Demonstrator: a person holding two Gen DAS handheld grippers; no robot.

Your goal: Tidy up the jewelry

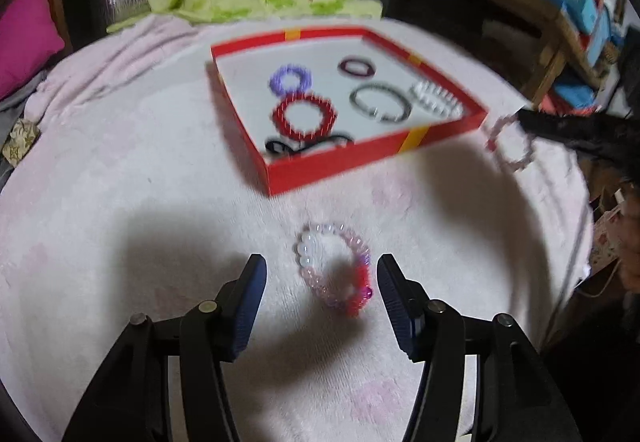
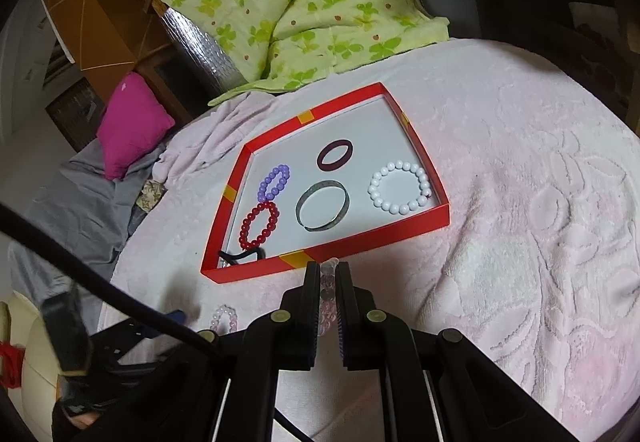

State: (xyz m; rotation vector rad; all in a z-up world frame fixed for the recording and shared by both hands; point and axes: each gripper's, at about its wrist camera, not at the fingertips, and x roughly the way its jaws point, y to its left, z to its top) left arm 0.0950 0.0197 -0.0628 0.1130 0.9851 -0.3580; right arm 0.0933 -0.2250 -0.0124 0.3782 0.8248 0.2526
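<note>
On the bed, over the pale pink plush blanket [image 1: 160,182], I have 2 bracelets still outside the shallow red cardboard tray [image 1: 360,158]. My left tongs [image 1: 320,298] stand spread, 1 pad on each side of the pink, white and red beaded bracelet [image 1: 336,270], which lies flat on the blanket and touches neither pad. My right tongs [image 2: 329,306] are pressed together on a clear pale pink beaded bracelet [image 2: 328,282], pinched edge-on just in front of the tray's near wall.

Inside the tray lie a red beaded bracelet [image 2: 259,225], a lilac beaded bracelet [image 2: 274,183], a dark maroon bangle [image 2: 335,155], a grey metal bangle [image 2: 322,205], a white beaded bracelet [image 2: 400,189] and a black cord [image 2: 240,256] in the near corner.

For the left pick, I would sink until the pads reach the blanket, centre the ring between them, and close gently on 1 side of it so the beads do not roll out. For the right, I judge the open floor between the grey bangle and the near wall the best spot; I would clear the wall first, then let go low.
</note>
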